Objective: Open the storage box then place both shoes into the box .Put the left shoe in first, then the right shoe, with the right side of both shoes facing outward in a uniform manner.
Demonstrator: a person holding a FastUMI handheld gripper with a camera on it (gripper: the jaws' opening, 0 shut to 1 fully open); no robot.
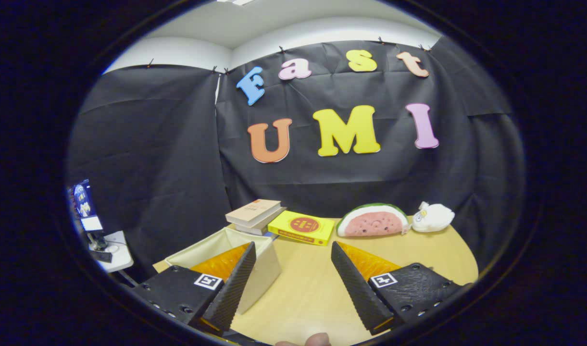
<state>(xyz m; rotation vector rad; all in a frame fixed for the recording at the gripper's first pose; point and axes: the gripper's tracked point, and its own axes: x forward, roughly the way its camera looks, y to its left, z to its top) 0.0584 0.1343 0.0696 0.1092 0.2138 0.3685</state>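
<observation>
Hovering spread wide and empty over the table, the gripper has the storage box just ahead, partly behind its left finger, at the table's left edge, long axis running away

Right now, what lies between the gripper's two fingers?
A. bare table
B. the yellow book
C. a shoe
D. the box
A: the gripper is open, with bare table between its fingers; the box sits behind the left finger, the yellow book beyond them.
</observation>
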